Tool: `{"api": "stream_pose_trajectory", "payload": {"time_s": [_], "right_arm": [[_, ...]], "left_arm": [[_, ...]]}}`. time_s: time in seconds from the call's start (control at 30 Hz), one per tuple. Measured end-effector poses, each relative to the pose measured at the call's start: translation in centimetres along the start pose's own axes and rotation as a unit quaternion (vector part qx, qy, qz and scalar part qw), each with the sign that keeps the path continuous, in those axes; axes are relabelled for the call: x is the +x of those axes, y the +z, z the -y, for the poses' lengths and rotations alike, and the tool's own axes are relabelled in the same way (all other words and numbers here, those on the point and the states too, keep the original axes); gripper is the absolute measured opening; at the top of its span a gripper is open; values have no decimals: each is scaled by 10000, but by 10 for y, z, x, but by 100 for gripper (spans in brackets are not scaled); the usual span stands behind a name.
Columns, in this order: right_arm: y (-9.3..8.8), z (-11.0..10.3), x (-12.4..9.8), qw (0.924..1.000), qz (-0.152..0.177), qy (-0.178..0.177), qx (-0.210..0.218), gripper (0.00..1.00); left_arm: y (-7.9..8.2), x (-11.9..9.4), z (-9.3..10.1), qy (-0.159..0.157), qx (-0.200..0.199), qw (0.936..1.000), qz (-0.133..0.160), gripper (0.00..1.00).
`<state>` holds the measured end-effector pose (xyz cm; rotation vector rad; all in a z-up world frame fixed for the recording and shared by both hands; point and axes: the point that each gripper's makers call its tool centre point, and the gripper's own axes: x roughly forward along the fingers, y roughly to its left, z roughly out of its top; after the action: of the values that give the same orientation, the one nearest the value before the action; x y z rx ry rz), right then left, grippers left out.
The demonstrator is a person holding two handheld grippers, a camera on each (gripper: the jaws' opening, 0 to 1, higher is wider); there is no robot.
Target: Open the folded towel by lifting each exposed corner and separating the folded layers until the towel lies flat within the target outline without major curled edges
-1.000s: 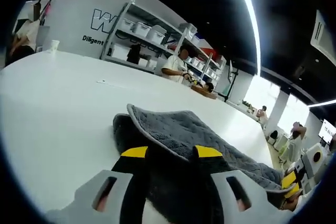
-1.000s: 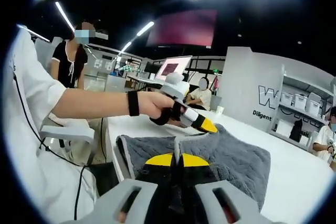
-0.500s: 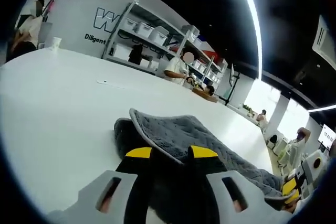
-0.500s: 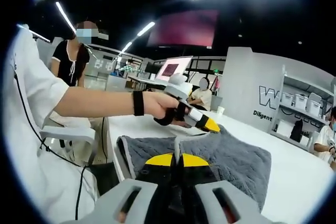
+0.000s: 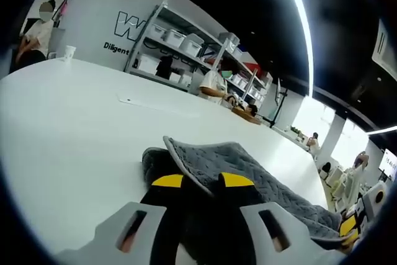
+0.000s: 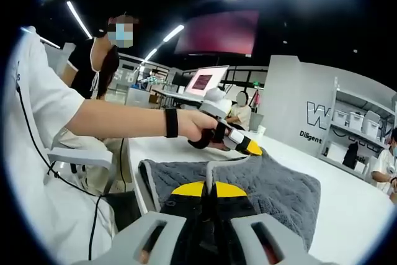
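My left gripper [image 5: 200,181] is clamped on a raised edge of the grey towel [image 5: 248,172], which lies on the white table [image 5: 68,128]. My right gripper [image 6: 208,188] pinches the hem at its own end. I judge both should lift together and draw apart evenly. Open tabletop lies beyond; the table edge sits near the right side.

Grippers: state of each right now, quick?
Left gripper: shut on the grey towel, pinching its upper layer's edge.
Right gripper: shut on the towel's near edge, yellow tips together.
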<state>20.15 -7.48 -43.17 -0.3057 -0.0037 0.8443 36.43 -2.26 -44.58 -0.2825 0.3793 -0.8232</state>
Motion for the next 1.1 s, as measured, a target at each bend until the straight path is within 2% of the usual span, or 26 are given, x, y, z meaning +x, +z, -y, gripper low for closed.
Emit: {"api": "stream_pose_trajectory", "payload": {"time_s": [0.17,0.3,0.4,0.47,0.6,0.67,0.93,0.97,1.1], "right_arm": [[1,-1,-1,10000,4,11,-9,0],[0,-2,0,10000,-27,23,-57,0],[0,-3,1,10000,-16,42,-48,0],[1,-2,1,10000,-9,39,-42,0],[0,-4,1,9999,-25,80,-59,0],[-1,-4,1,10000,-41,74,-49,0],[0,-4,1,9999,-39,65,-80,0],[-1,-5,1,9999,-50,71,-104,0],[-1,-6,1,9999,-65,67,-129,0]], "left_arm": [[6,9,-11,125,-82,9998,96,19],[2,14,-15,150,-145,9998,-3,17],[13,19,-27,226,-185,9996,56,16],[15,21,-28,135,-295,9995,67,16],[20,28,-42,265,-288,9992,72,16],[28,31,-48,296,-249,9991,144,16],[30,36,-57,337,-297,9989,139,12],[29,37,-64,386,-342,9986,100,10],[41,37,-78,545,-390,9975,225,4]]}}
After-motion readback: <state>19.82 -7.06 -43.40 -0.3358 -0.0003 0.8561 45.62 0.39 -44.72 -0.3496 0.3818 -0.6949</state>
